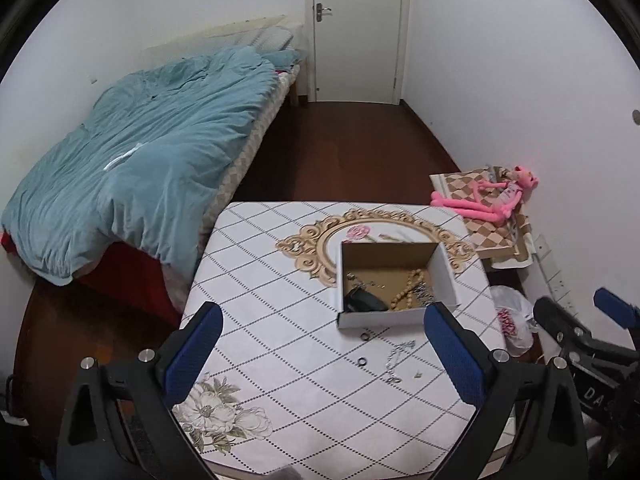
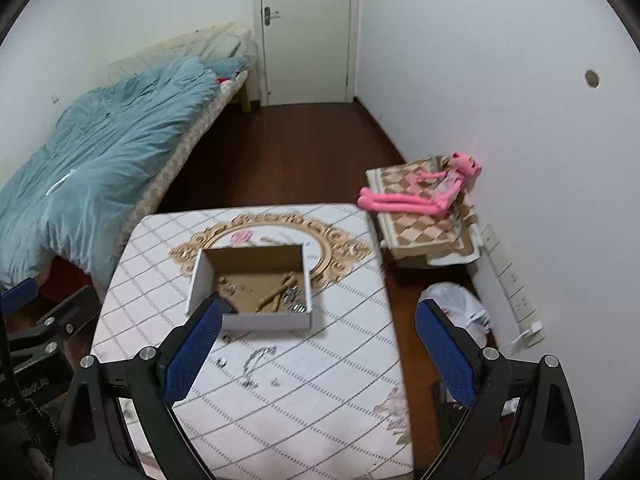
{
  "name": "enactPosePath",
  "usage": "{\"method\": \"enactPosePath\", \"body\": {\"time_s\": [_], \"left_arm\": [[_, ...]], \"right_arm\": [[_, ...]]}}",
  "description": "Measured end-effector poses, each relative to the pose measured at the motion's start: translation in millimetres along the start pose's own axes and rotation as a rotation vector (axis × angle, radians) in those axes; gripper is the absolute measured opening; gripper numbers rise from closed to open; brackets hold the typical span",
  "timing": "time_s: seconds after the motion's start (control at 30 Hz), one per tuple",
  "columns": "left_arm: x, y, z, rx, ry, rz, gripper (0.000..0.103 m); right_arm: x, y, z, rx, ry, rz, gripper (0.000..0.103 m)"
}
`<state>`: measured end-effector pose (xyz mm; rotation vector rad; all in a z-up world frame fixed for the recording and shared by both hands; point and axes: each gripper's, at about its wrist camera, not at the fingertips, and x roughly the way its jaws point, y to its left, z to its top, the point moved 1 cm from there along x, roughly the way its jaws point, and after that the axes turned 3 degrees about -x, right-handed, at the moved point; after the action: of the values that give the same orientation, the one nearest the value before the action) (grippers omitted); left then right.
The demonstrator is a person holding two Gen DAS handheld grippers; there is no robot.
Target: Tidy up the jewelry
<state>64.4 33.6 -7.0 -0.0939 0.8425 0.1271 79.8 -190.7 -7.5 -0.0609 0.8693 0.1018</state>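
Note:
A white cardboard box (image 1: 444,270) (image 2: 198,278) sits on the patterned table (image 1: 280,300) (image 2: 340,360). It holds a wooden bead bracelet (image 1: 406,294) (image 2: 276,296), a dark case (image 1: 366,302) and small metal pieces (image 2: 294,300). In front of the box lie two dark rings (image 1: 363,361), a silver chain (image 1: 396,356) (image 2: 256,358) and small bits (image 2: 275,381). My left gripper (image 1: 324,344) is open and empty above the table's front. My right gripper (image 2: 318,344) is open and empty, near the chain.
A bed with a blue duvet (image 1: 140,152) stands to the left. A pink plush toy (image 1: 492,200) (image 2: 416,196) lies on a checked stool at the right. A white plastic bag (image 2: 460,308) sits on the floor by the wall sockets (image 2: 516,292).

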Motion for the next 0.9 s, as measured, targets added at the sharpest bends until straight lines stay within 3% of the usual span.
{"method": "enactPosePath", "body": {"time_s": [0.27,0.33,0.37,0.53,0.67,0.77,0.9], "left_arm": [[75,19,-64,-0.028,0.160,0.094,0.103],[95,23,-81,-0.030,0.207,0.108,0.103],[104,24,-90,-0.031,0.232,0.118,0.103],[135,33,-116,-0.051,0.322,0.144,0.103],[146,34,-126,-0.062,0.347,0.144,0.103],[148,28,-128,-0.049,0.350,0.133,0.103],[146,11,-124,-0.031,0.334,0.078,0.102]], "right_arm": [[95,16,-73,0.001,0.187,0.091,0.098],[122,20,-92,0.005,0.223,0.115,0.087],[136,23,-101,0.005,0.244,0.127,0.074],[180,30,-131,0.003,0.264,0.126,0.063],[193,35,-139,0.001,0.257,0.117,0.045],[192,42,-141,-0.047,0.231,0.105,0.009],[187,27,-143,-0.008,0.221,0.129,0.009]]}}
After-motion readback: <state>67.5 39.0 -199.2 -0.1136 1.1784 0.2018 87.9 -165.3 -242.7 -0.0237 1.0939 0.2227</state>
